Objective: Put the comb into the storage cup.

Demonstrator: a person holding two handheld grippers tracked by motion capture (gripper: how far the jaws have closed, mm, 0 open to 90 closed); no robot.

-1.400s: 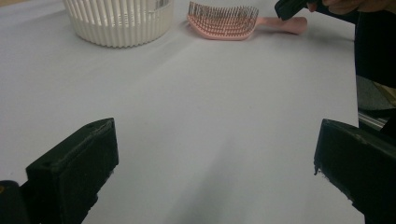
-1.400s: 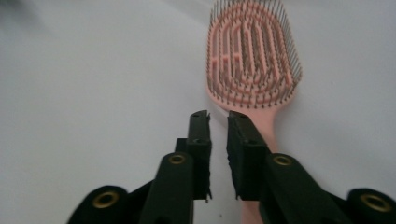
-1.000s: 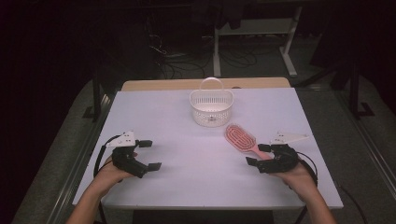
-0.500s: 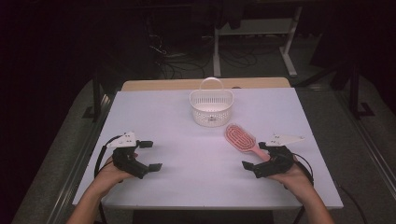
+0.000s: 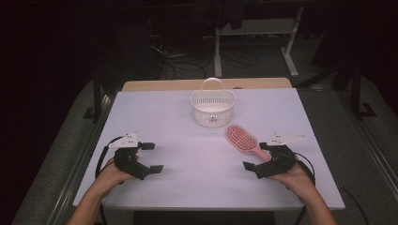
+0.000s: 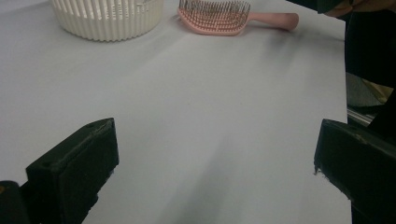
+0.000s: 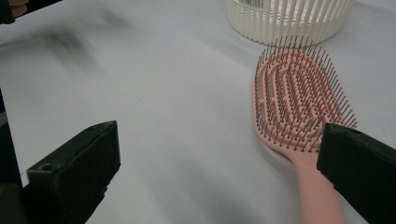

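A pink hairbrush [image 5: 241, 138] lies bristles up on the white table [image 5: 187, 136], just in front of and to the right of a white slatted basket [image 5: 212, 108]. My right gripper [image 5: 256, 156] rests at the brush's handle end. Its jaws have just been opening and stand wide, with only bare table between them. In the right gripper view [image 7: 219, 172] the brush [image 7: 299, 98] runs up from under the right jaw toward the basket [image 7: 289, 18]. My left gripper [image 5: 152, 157] is open and empty at the front left. Its view [image 6: 215, 168] shows the brush [image 6: 219, 18] and basket [image 6: 107, 18] far off.
A wooden board edge [image 5: 164, 85] shows behind the table's far side. Dark floor with cables and a white stand's legs [image 5: 291, 61] lies beyond. Cables trail from both grippers toward the front edge.
The right gripper's jaws have spread wider beside the brush handle. The left gripper and the brush have not moved.
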